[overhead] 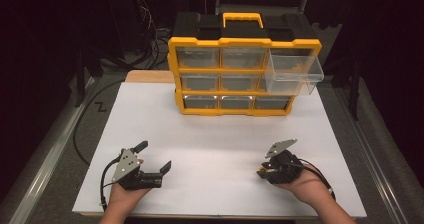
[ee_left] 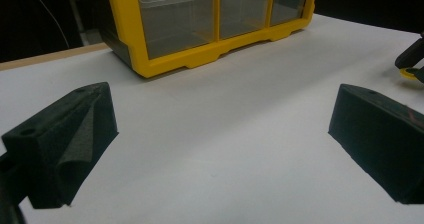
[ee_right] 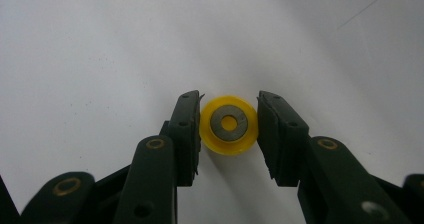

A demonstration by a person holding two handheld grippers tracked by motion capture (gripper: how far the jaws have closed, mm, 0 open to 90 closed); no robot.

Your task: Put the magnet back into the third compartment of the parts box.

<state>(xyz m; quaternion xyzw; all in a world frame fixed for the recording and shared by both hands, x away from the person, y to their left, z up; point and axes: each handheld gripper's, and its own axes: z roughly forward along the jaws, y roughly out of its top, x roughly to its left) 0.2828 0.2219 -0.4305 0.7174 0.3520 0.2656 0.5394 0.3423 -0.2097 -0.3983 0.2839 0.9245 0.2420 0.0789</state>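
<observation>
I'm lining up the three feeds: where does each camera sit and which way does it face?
High view: above the table's near edge, facing forward and down; both hands, left gripper, right gripper.
Left gripper view: rides that gripper, facing the yellow drawer cabinet; spread fingers.
Right gripper view: faces down; fingers clamp a yellow disc.
Shared: white tabletop.

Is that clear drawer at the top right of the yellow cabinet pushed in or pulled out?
Pulled out. The clear drawer sticks forward from the yellow cabinet, overhanging its front, while the other drawers sit flush. It looks empty.
</observation>
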